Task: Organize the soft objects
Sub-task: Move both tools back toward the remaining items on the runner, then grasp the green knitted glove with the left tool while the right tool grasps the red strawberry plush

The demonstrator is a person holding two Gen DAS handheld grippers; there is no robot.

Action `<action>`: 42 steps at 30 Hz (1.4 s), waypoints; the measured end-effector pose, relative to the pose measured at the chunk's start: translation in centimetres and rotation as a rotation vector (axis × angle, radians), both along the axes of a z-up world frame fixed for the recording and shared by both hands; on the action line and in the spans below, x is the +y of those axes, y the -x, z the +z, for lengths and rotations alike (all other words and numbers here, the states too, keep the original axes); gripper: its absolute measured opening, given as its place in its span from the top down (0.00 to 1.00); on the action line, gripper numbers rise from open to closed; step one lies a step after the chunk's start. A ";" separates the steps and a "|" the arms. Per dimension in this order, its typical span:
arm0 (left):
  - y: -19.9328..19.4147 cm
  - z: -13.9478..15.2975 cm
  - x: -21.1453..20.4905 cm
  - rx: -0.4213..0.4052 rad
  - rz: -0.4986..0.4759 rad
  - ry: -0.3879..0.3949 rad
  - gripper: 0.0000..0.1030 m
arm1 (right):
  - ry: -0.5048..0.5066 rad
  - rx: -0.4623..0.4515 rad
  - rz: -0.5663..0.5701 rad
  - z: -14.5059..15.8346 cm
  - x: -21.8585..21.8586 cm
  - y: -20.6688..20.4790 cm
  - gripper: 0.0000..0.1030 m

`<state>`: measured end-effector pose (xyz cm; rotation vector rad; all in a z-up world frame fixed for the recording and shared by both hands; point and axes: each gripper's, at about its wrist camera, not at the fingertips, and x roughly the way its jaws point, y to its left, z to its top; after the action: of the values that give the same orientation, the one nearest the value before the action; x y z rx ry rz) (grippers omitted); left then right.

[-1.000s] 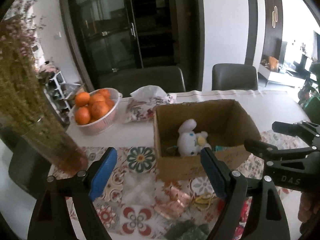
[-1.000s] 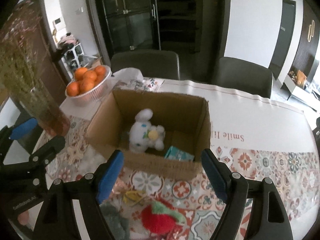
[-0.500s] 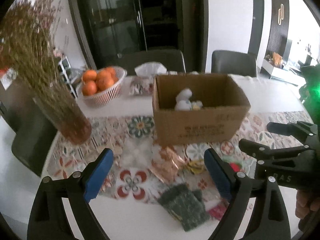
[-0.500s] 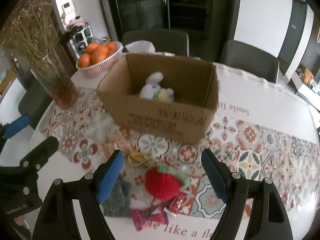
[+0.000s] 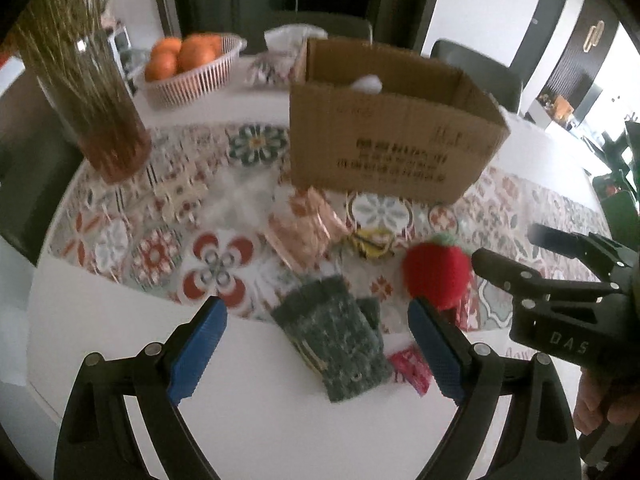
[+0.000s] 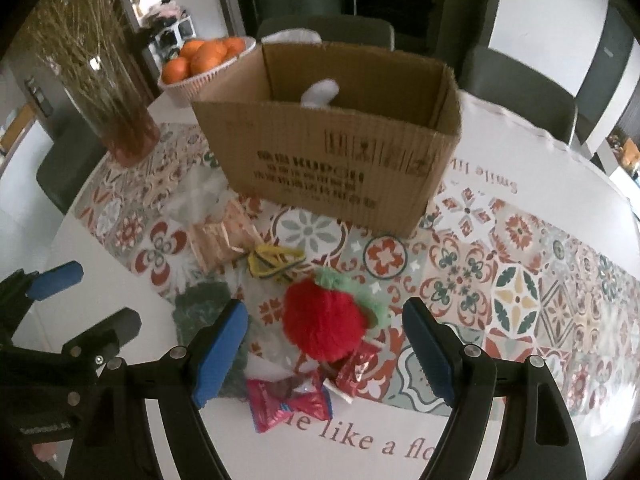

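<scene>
both grippers gape wide: left gripper [image 5: 316, 350] over one knitted green glove [image 5: 334, 342], right gripper [image 6: 326, 354] before one fuzzy red strawberry [image 6: 324, 322].

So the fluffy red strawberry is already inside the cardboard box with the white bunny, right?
Not quite. The fluffy red strawberry is not in the cardboard box; it lies on the patterned tablecloth in front of it, between the right gripper's open fingers. The right wrist view shows this. The white bunny really is inside the box.

White plush [image 6: 320, 92] mostly hidden inside cardboard box [image 6: 332, 168]
</scene>
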<state>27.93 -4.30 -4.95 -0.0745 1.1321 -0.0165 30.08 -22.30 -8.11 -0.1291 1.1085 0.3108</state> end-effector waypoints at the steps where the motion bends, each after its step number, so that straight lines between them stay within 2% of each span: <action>1: -0.1 -0.6 0.0 0.022 0.002 0.010 0.10 | 0.003 0.015 0.003 -0.5 0.0 -0.2 0.22; 7: -0.6 -3.4 -0.2 0.098 0.015 0.024 0.10 | 0.024 0.067 0.026 -2.8 -0.2 -1.0 0.22; 14: -1.1 -7.5 -0.3 0.221 0.020 0.096 0.10 | 0.021 0.115 0.028 -5.3 -0.2 -2.3 0.22; 24: -1.8 -11.4 -0.5 0.328 0.053 0.136 0.10 | 0.014 0.180 0.017 -8.4 -0.1 -3.4 0.22; 33: -2.3 -14.1 -1.1 0.383 0.134 0.163 0.12 | -0.001 0.208 0.003 -10.2 0.7 -4.8 0.22; 38: -2.6 -14.8 -2.3 0.359 0.125 0.114 0.13 | -0.001 0.233 -0.004 -11.6 1.1 -5.0 0.24; 42: -2.8 -14.9 -3.5 0.326 0.097 0.067 0.14 | 0.003 0.216 -0.021 -12.1 0.8 -4.9 0.34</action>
<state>30.78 -7.76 -19.84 -0.1968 1.4523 0.0456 34.96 -21.54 -20.16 -0.0881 1.3237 0.3095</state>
